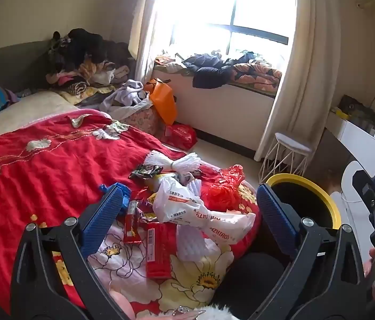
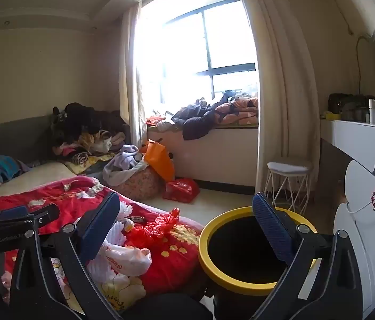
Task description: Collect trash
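Open left tool (image 1: 190, 200), yellow-rimmed bin (image 2: 243, 280), dark inside

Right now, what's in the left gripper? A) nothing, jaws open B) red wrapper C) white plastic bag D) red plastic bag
A: the left gripper stands wide open above the bed, the white plastic bag and red wrappers lying loose on the quilt beneath, touched by neither pad.

Crinkled glossy plastic bag (image 1: 203, 210) on embroidered red cloth quilt (image 1: 41, 165)
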